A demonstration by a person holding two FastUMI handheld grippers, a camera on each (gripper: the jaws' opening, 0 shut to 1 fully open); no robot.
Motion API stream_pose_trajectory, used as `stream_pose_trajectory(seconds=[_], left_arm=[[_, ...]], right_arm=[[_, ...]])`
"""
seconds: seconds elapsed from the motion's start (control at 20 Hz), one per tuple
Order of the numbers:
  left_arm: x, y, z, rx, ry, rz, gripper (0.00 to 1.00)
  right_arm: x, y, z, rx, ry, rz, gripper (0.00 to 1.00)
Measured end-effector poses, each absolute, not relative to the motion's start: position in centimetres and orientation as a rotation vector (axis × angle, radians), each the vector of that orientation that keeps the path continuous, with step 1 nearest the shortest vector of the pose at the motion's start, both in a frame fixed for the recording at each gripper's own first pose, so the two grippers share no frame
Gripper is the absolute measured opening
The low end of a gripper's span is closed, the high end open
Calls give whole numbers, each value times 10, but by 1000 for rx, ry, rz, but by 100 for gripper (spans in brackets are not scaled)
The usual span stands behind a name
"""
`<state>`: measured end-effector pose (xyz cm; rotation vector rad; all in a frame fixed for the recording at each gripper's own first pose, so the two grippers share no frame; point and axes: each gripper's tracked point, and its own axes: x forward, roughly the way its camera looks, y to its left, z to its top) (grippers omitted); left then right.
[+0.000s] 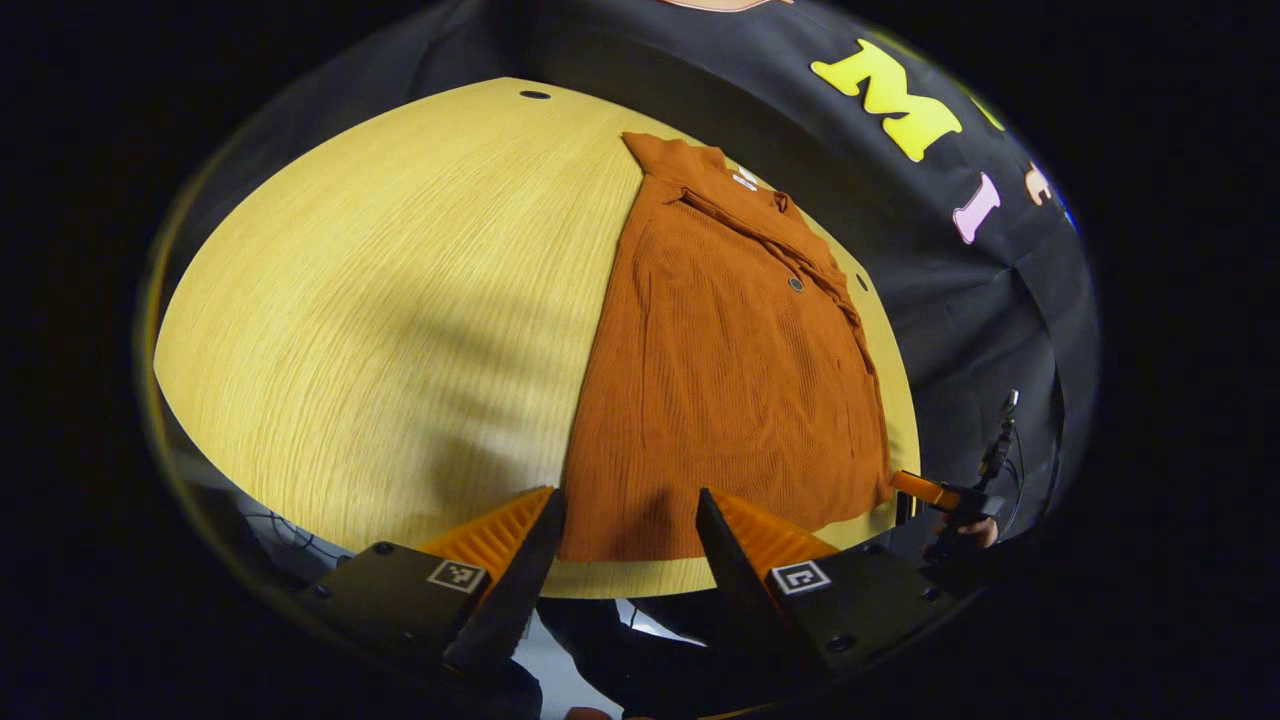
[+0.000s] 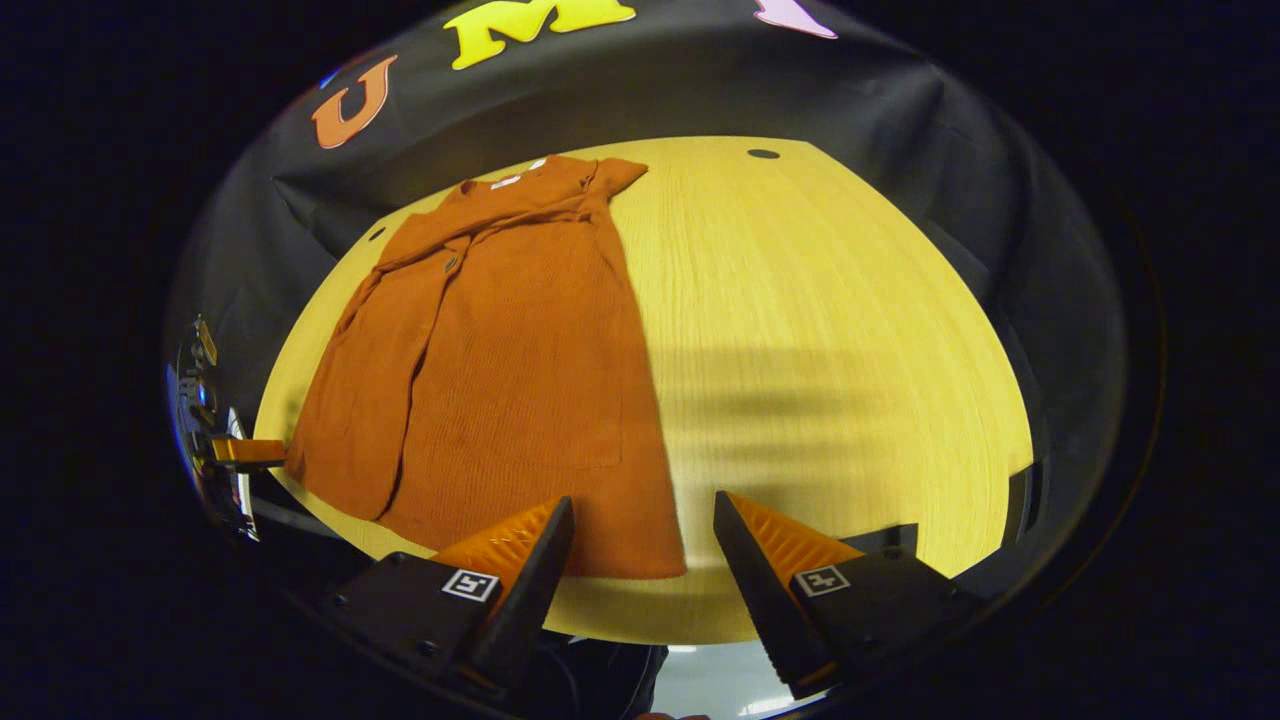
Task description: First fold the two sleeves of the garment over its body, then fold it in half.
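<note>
Rust shirt (image 1: 725, 380) flat on yellow table (image 1: 380, 320), sleeves folded in. Left gripper (image 1: 628, 545) and right gripper (image 2: 640, 550) released, grasping nothing, above near edge.

A rust-orange ribbed garment (image 1: 730, 380) (image 2: 500, 370) is laid flat on the table, sleeves already folded over its body, collar toward the far edge

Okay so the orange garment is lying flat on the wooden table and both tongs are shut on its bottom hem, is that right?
Not quite. The orange garment does lie flat on the wooden table, but both tongs are open, holding nothing: left tongs in the left gripper view, right tongs in the right gripper view, above the hem.
</note>
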<state>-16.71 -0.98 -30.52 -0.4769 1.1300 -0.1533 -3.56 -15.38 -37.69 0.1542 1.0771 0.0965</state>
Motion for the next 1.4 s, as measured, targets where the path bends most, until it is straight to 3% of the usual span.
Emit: stream_pose_trajectory(seconds=[0.15,0.2,0.3,0.35,0.4,0.45,0.55,0.6,0.65,1.1,1.4], left_arm=[[-163,-13,-308,-477,1156,-150,72],[-160,-14,-308,-475,1160,-146,69],[-163,-12,-314,-438,1182,-125,50],[-164,-8,-316,-406,1183,-111,34],[-166,-6,-316,-380,1180,-107,27],[-168,-7,-316,-368,1181,-111,11],[-172,-12,-316,-357,1186,-128,0],[-176,-14,-315,-354,1191,-136,4],[-180,-17,-314,-356,1195,-148,3],[-219,-16,-234,-472,1142,-268,3],[-157,-21,-167,-494,1005,-358,3]], right_arm=[[-32,-149,-383,85,1107,100,92],[-33,-150,-382,59,1106,90,85],[-35,-148,-383,31,1110,83,48],[-35,-145,-385,47,1111,90,46],[-37,-144,-384,66,1116,76,28],[-35,-144,-384,76,1119,71,10],[-39,-142,-383,94,1132,75,11],[-40,-142,-380,111,1135,70,11],[-44,-143,-378,122,1141,70,0],[-9,-143,-286,314,1086,104,1],[48,-120,-198,365,937,160,1]])
